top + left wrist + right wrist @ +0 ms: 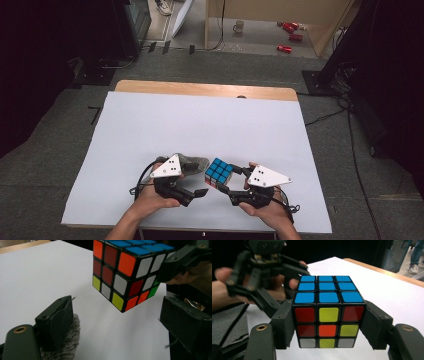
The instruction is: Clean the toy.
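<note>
the right hand-held gripper (226,180) sits in the lower middle of the high view, its jaws closed on a puzzle cube (219,172) and holding it clear of the white sheet (200,125) that covers the table (200,90). in the right gripper view the cube (329,311) fills the centre of the frame, pinched on its two sides by the padded jaws — the top face is all blue, and the face toward the camera mixes red, yellow, orange and white squares.

the left hand-held gripper (200,181) lies just left of the cube in the high view, gripped by the person's left hand (155,197) near the bottom edge. its jaws stand wide apart with nothing clamped between them. in the left gripper view a strip of grey fuzzy cloth (68,340) hangs against the inner side of the jaw at lower left, and the cube (125,272) floats at the upper middle of the frame, beyond the open jaws, with the right gripper's black finger (180,262) pressed on its right side.

in the high view a grey cloth (192,162) rests on the sheet just behind the left gripper's plate. at the top of that frame, on the floor beyond the table, stand a mug (239,26) and some red cans (290,35).
</note>
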`<state>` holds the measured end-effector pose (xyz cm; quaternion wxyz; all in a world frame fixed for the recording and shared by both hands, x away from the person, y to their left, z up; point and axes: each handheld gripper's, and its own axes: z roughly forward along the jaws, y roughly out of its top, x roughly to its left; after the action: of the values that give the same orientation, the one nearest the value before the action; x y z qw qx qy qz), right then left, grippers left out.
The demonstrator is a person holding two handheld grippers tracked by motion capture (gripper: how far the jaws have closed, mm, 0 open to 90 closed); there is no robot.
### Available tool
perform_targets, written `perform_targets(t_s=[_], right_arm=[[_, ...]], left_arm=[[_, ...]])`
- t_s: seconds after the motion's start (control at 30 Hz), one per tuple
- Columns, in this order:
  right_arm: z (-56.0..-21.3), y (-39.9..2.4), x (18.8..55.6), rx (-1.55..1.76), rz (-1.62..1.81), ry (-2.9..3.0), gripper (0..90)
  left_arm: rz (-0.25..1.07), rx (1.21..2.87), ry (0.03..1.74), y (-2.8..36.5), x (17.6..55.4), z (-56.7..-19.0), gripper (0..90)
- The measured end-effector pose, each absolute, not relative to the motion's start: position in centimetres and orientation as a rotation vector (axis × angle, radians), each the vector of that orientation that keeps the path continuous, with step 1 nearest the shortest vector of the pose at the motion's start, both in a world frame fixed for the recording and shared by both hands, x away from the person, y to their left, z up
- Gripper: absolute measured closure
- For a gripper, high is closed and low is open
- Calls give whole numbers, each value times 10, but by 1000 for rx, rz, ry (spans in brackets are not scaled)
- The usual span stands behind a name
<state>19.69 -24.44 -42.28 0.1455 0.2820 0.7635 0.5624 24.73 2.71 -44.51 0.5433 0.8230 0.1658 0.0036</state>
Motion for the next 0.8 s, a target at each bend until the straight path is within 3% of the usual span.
perform_targets(t_s=[0.23, 0.4, 0.8], right_arm=[[-422, -241, 195, 795, 1633, 2216, 352], [-423, -243, 196, 776, 1658, 2234, 351], [-424, -240, 194, 715, 1698, 2283, 352]], left_arm=[[-41, 1928, 328, 27, 246, -448, 156], [-90, 1882, 284, 35, 249, -450, 257], [-48, 1909, 198, 28, 245, -457, 265]])
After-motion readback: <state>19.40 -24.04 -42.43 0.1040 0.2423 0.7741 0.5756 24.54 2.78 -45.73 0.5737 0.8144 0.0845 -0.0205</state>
